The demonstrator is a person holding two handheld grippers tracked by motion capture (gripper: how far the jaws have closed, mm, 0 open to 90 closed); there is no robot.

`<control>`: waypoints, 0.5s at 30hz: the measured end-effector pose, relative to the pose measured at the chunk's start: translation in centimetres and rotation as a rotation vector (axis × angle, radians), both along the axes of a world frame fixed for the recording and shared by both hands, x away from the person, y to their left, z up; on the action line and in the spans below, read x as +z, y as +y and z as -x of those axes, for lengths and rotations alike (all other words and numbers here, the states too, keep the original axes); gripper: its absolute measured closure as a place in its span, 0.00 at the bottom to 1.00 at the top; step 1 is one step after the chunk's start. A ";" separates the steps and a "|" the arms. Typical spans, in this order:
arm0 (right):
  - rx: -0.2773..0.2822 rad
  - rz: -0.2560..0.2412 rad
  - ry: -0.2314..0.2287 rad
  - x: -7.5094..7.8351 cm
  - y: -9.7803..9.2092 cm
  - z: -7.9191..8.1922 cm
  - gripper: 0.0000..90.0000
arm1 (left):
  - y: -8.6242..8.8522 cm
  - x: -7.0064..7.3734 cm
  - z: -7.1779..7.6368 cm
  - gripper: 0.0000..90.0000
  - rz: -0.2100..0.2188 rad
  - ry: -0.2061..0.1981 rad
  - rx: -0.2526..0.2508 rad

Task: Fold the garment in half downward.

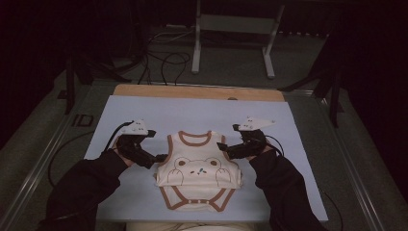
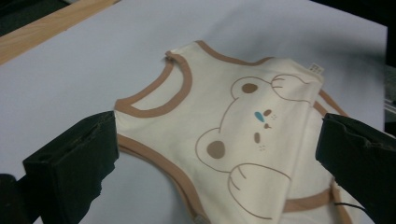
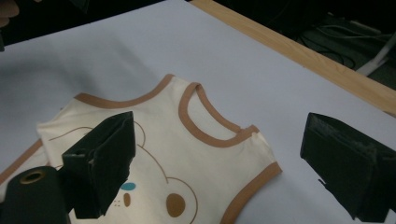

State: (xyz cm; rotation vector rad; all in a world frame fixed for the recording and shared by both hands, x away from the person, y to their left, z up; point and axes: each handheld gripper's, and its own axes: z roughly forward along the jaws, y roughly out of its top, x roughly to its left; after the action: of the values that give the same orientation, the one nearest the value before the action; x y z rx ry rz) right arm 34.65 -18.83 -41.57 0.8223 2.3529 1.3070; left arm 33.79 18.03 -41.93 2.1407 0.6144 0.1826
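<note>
A cream bodysuit [image 1: 198,169] with brown trim and a bear print is lying flat in the lower middle of the high view, on the pale sheet [image 1: 202,113] covering the worktop [image 1: 144,90]. Its lower part is lying folded up over the front. The left tongs [image 1: 161,158] are sitting at the bodysuit's left edge, centre left of the frame, jaws standing wide apart and gripping nothing. The right tongs [image 1: 222,147] are sitting at its right shoulder, right of centre, likewise gaping wide and gripping nothing. In both gripper views the garment is lying between the spread jaws.
</note>
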 end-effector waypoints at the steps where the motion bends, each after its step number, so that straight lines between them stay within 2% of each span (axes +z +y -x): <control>1: 0.002 -0.003 0.006 -0.1 0.0 -0.2 0.12 | -0.1 -0.1 -0.2 0.01 -0.005 0.000 -0.001; 15: 0.004 0.021 0.032 -2.2 0.7 -2.7 0.12 | -1.5 -1.3 -2.2 0.01 -0.010 0.000 -0.012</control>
State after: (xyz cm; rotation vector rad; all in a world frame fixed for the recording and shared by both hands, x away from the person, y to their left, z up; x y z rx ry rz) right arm 37.36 -18.17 -43.74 0.8388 2.3897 1.2776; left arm 35.98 16.54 -43.22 2.1538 0.6020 0.1790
